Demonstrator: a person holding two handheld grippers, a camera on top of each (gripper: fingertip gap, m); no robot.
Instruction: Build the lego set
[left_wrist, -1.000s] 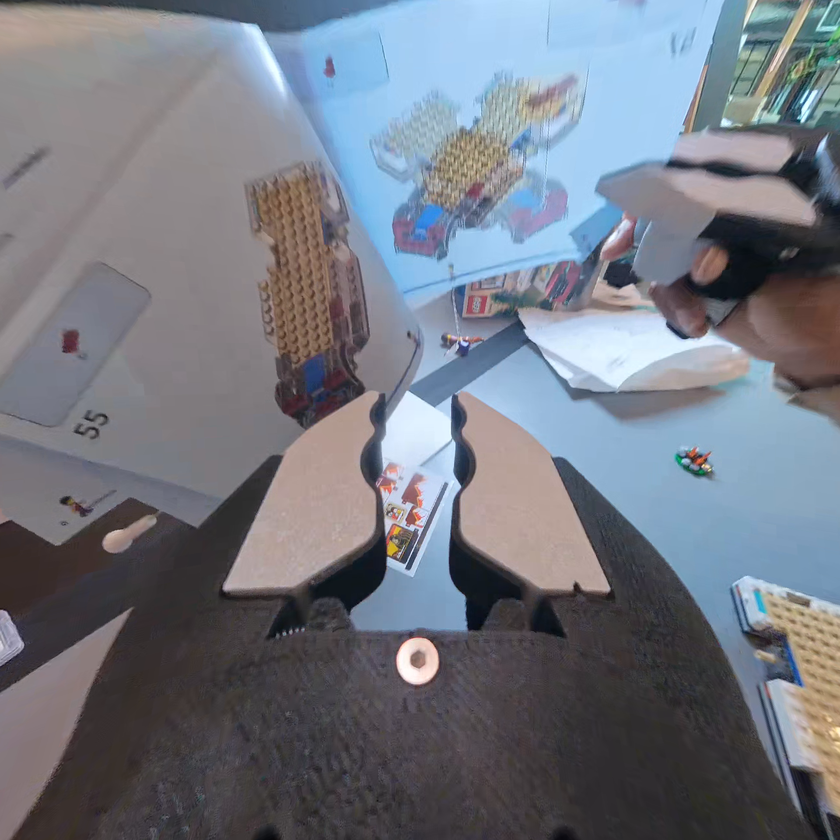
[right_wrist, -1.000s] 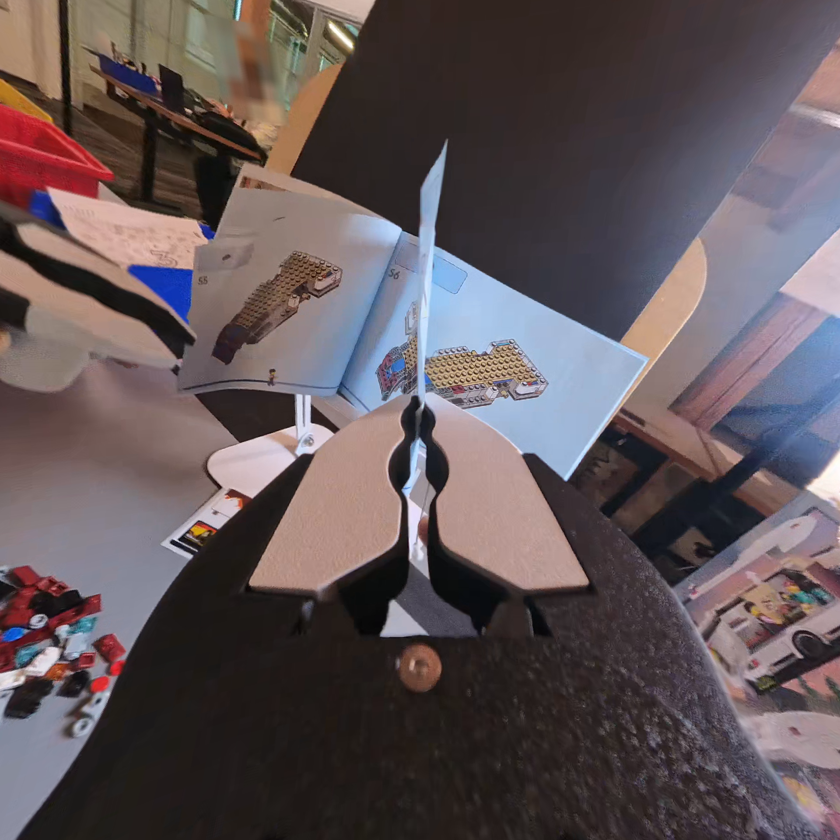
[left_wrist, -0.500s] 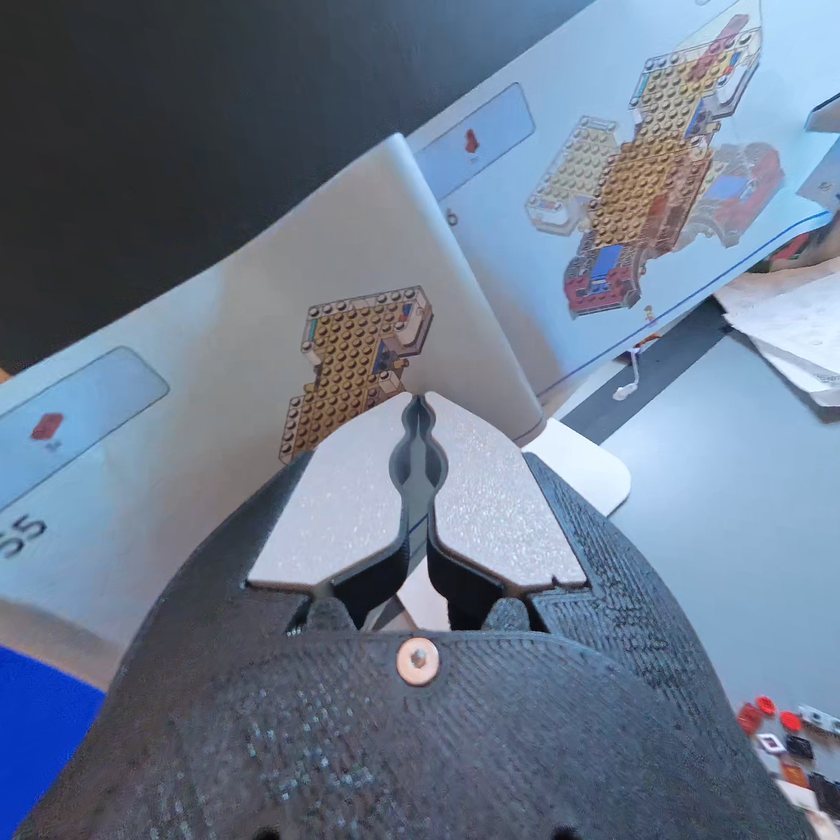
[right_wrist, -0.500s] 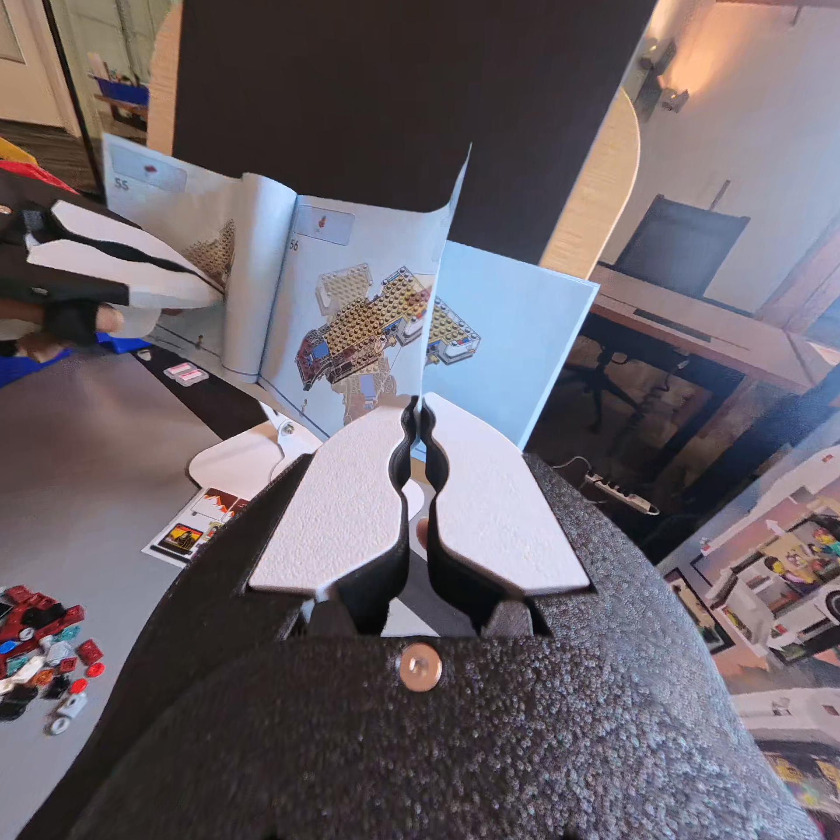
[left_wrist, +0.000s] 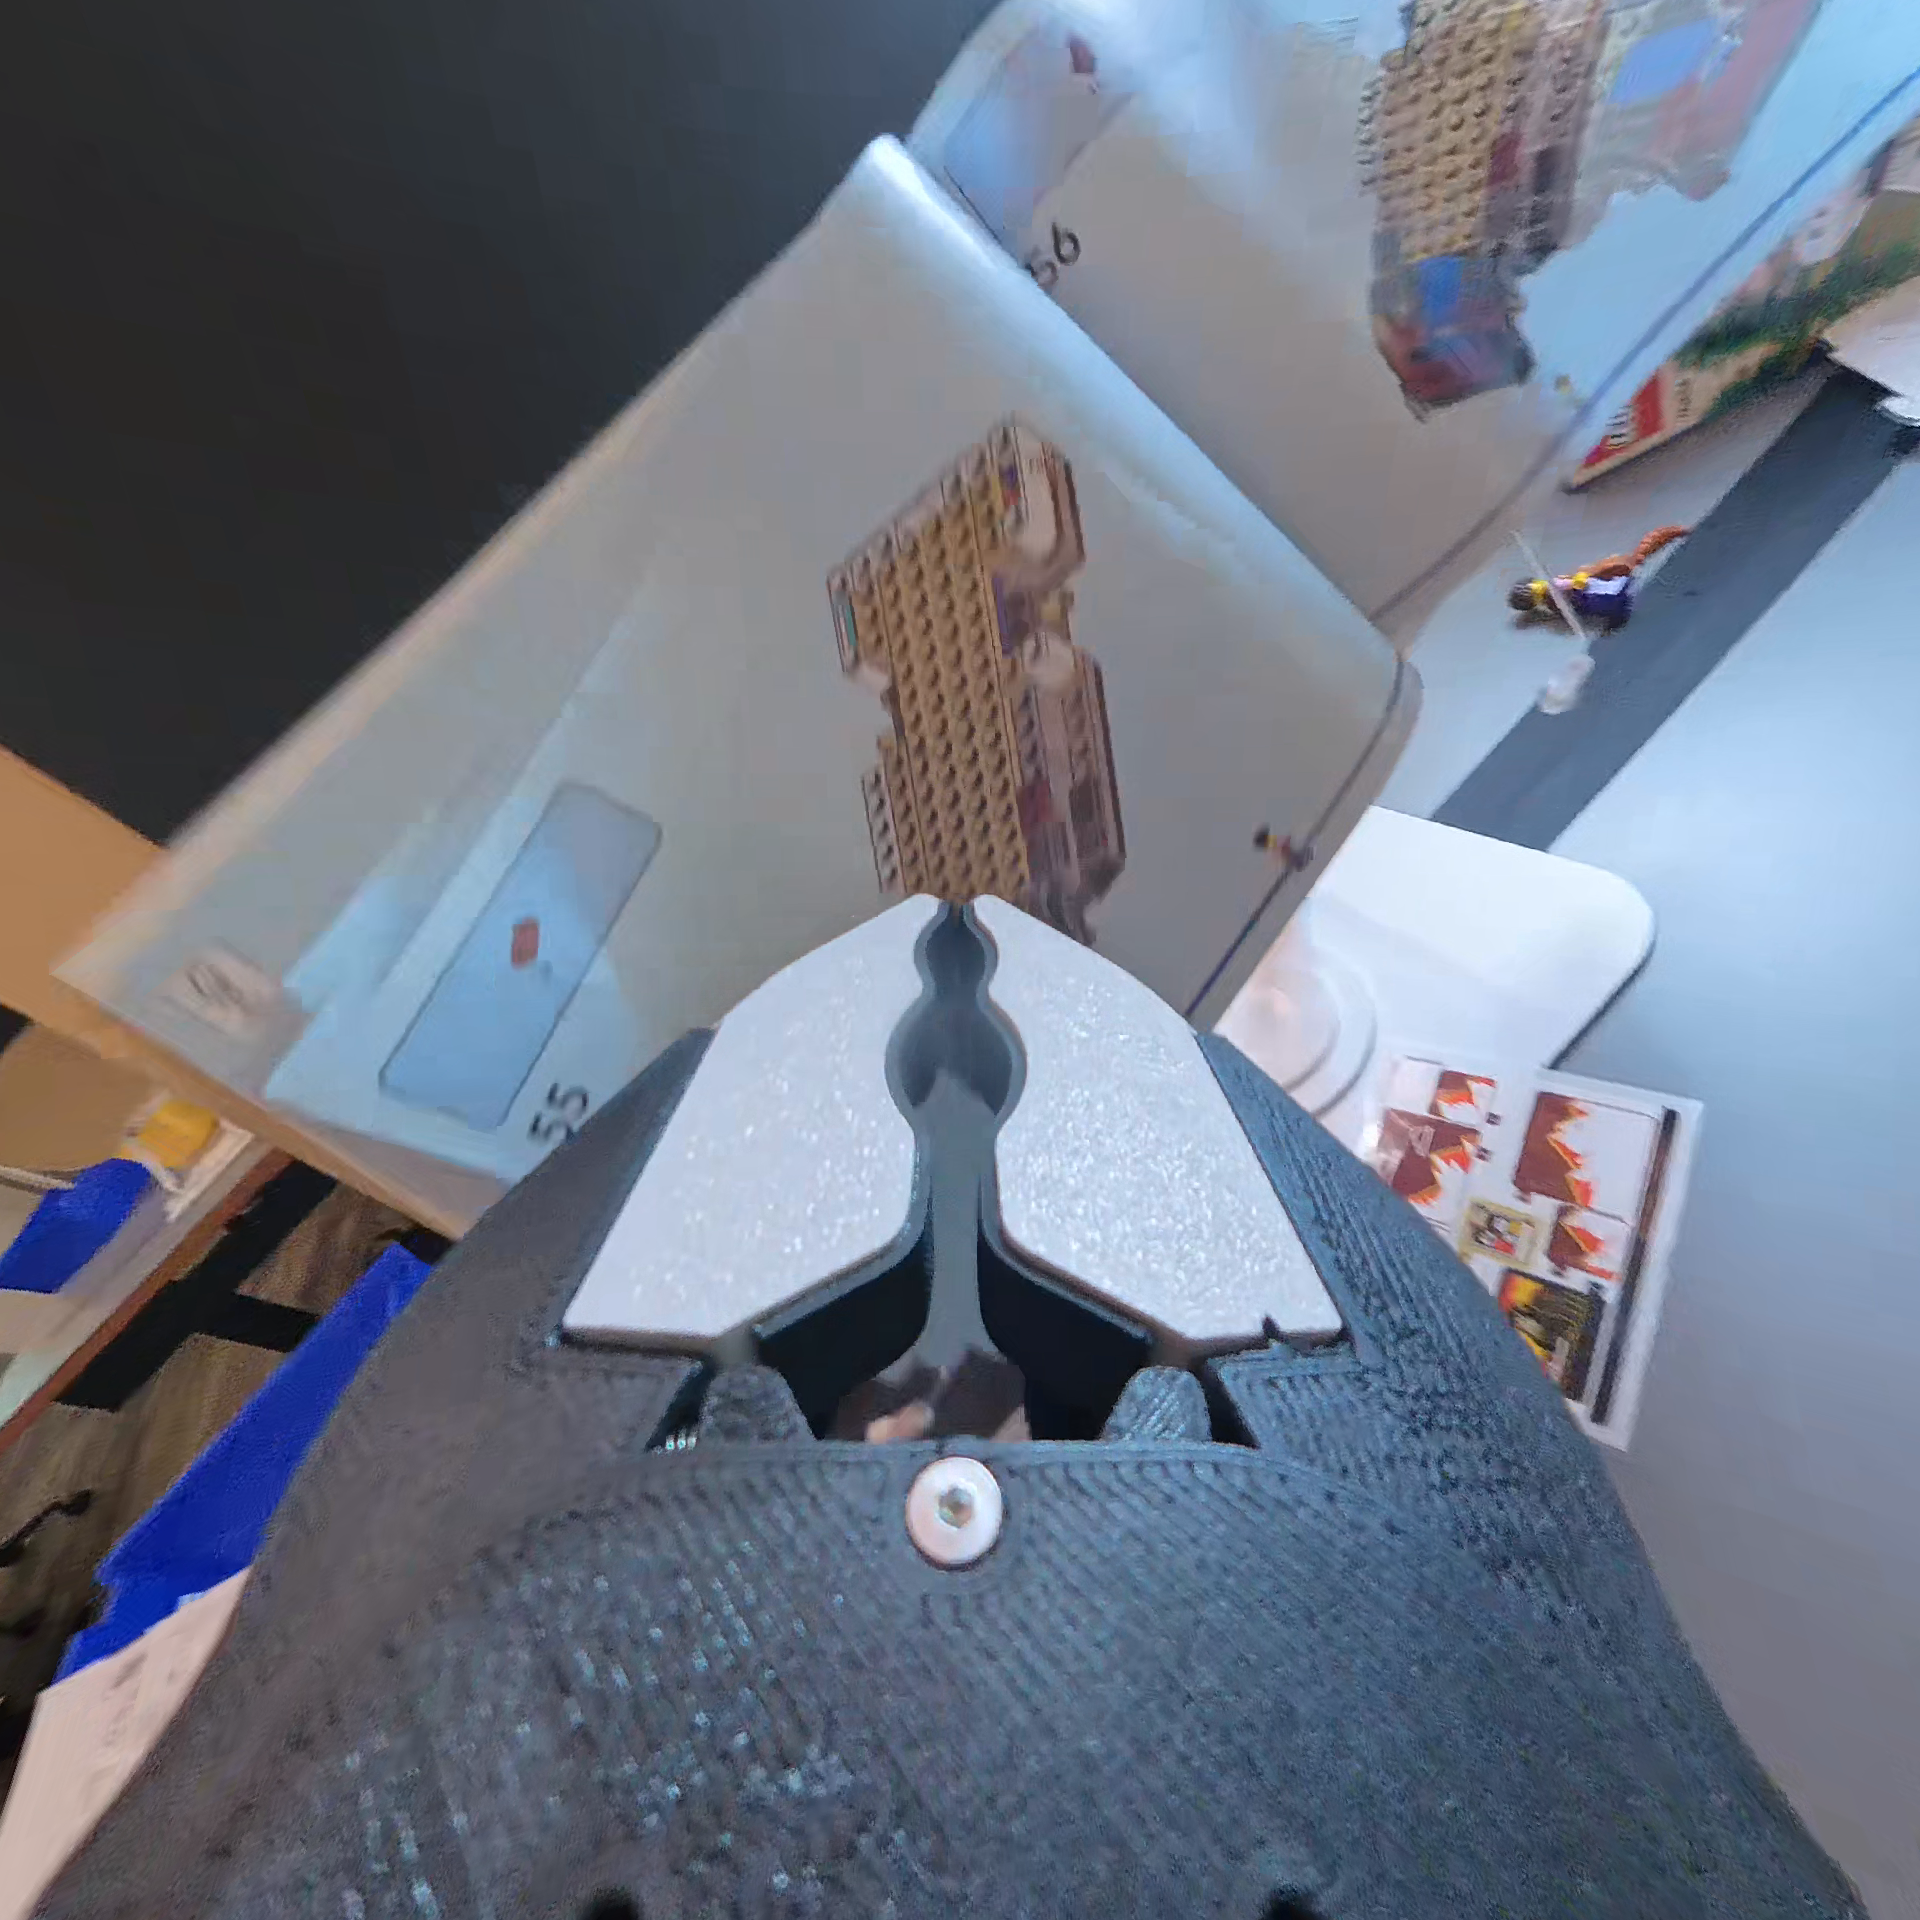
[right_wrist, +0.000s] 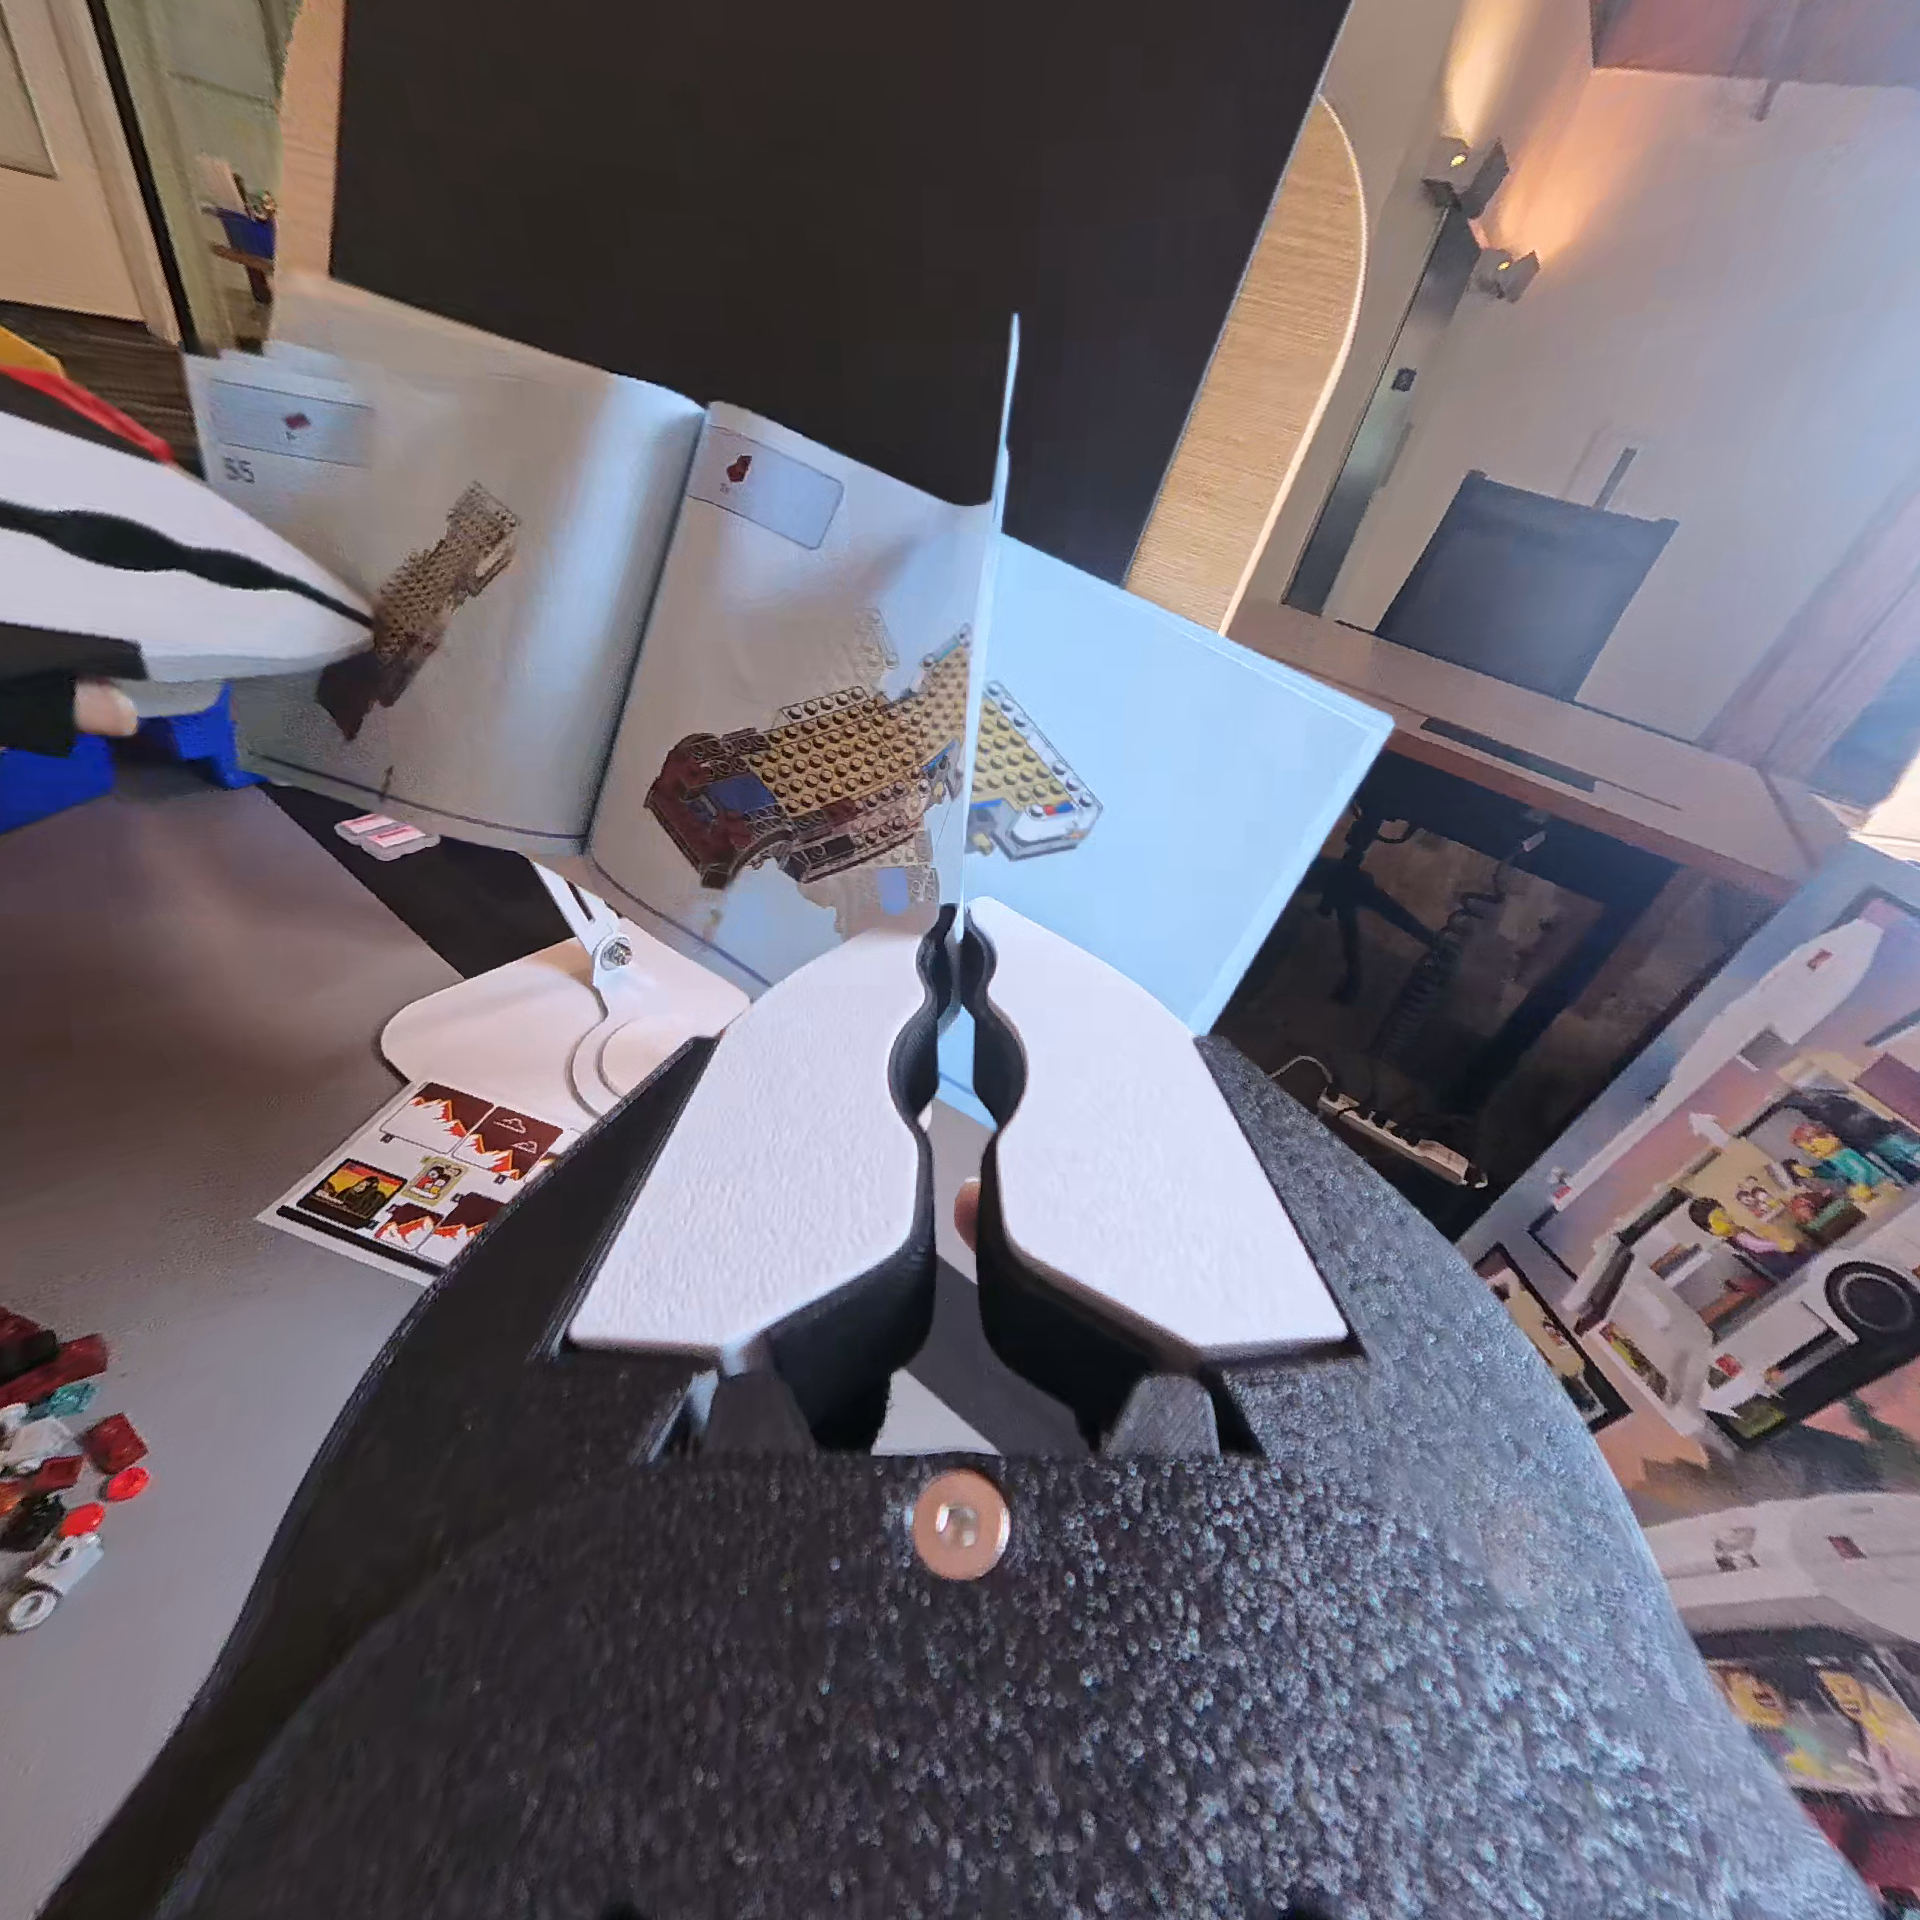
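Pale blue paper fills both views: one instruction booklet (right_wrist: 644, 623) stands open on one white stand (right_wrist: 499, 1029) on the grey table (right_wrist: 156, 987). The right gripper (right_wrist: 956, 920) is clamped on a single page (right_wrist: 987, 623) of the right-hand side. The sheet runs edge-on between its two pads from the tips toward 12 o'clock, lifted away from the pages behind it.

The left gripper (left_wrist: 961, 914) has its jaws together with nothing between them. Its tips rest against the left-hand page, just under the printed tan brick drawing. In the right wrist view it enters from 9 o'clock and touches that same page.

Counted: two grippers, one booklet, one lifted page and one stand. One sticker sheet (right_wrist: 416, 1174) lies flat just beside the stand's foot, at 7 o'clock from it. One small toy figure (left_wrist: 1579, 597) lies on the table at 2 o'clock in the left wrist view. A loose heap of small bricks (right_wrist: 52, 1455), too many and too blurred to count, sits at 8 o'clock. One printed box (right_wrist: 1714, 1195) lies at 4 o'clock.
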